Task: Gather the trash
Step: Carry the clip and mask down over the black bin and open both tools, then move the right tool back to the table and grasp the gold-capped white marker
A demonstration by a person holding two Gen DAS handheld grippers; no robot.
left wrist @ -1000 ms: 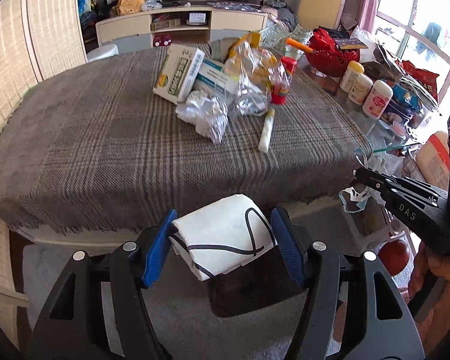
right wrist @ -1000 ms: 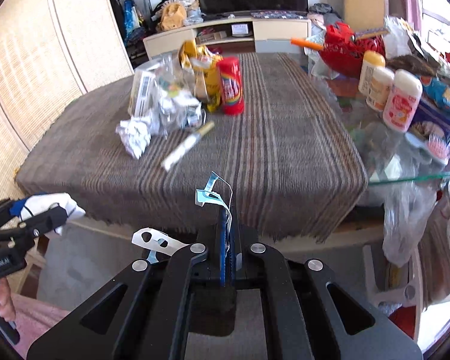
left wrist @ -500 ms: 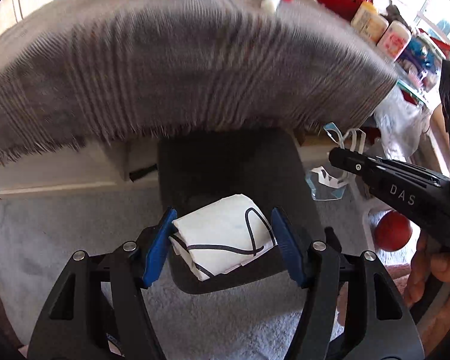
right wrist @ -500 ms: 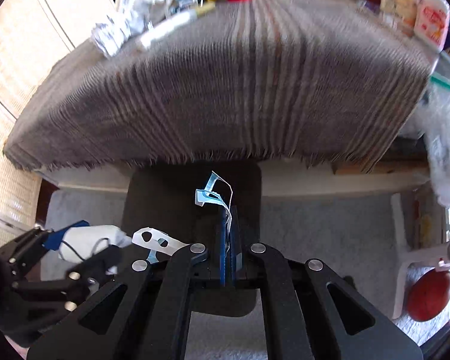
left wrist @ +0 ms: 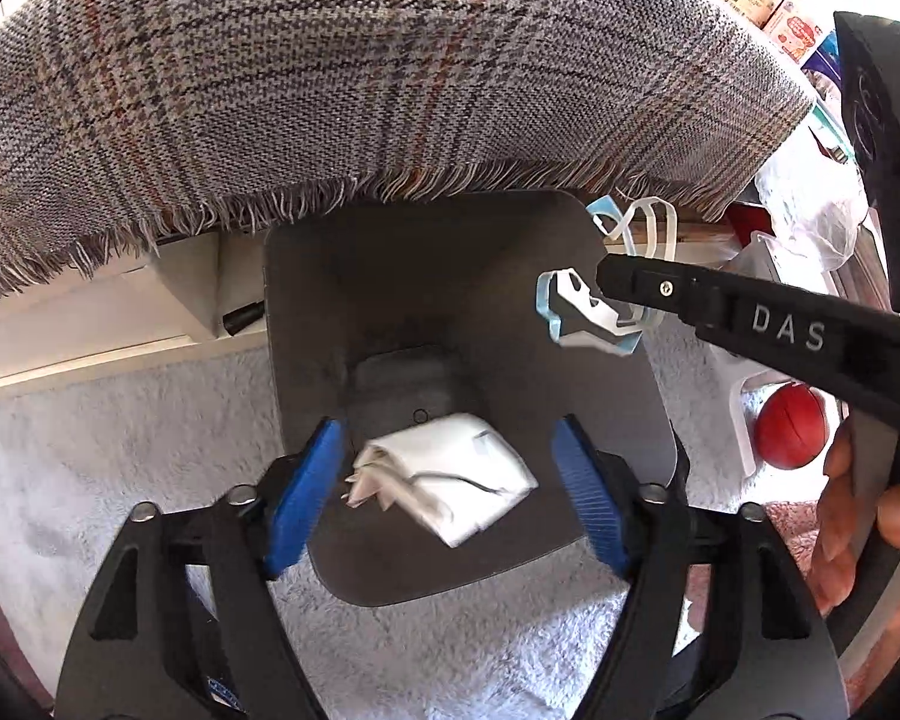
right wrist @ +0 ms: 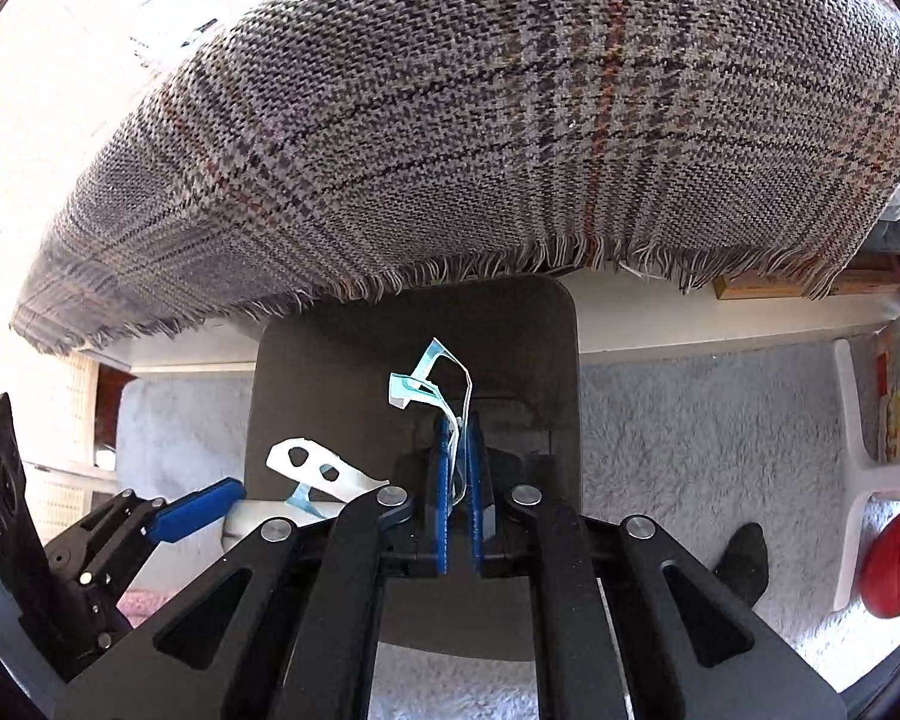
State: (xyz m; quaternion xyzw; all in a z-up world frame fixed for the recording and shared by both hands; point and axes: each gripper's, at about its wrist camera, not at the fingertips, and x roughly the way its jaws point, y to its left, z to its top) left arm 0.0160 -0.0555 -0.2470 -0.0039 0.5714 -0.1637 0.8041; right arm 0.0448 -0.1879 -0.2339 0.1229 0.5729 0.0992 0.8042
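A dark grey bin [left wrist: 462, 276] stands on the rug below the table edge; it also shows in the right wrist view [right wrist: 342, 360]. My left gripper [left wrist: 444, 480] is open above the bin. A folded white wrapper [left wrist: 450, 474] hangs loose between its blue pads, blurred, apart from both. My right gripper [right wrist: 457, 468] is shut on a blue and white plastic scrap [right wrist: 432, 384] over the bin. That scrap also shows in the left wrist view [left wrist: 582, 312] at the right gripper's tip.
A fringed plaid tablecloth [left wrist: 360, 78] overhangs the bin's far side. A pale shaggy rug [right wrist: 708, 420] covers the floor. A red ball [left wrist: 789, 426] lies at the right by a white stand [right wrist: 858, 456]. Bottles and bags sit at the table's right end.
Both grippers dropped from table height down over the bin. My left gripper opened and the white wrapper came free of its pads. The right stays shut on the scrap.
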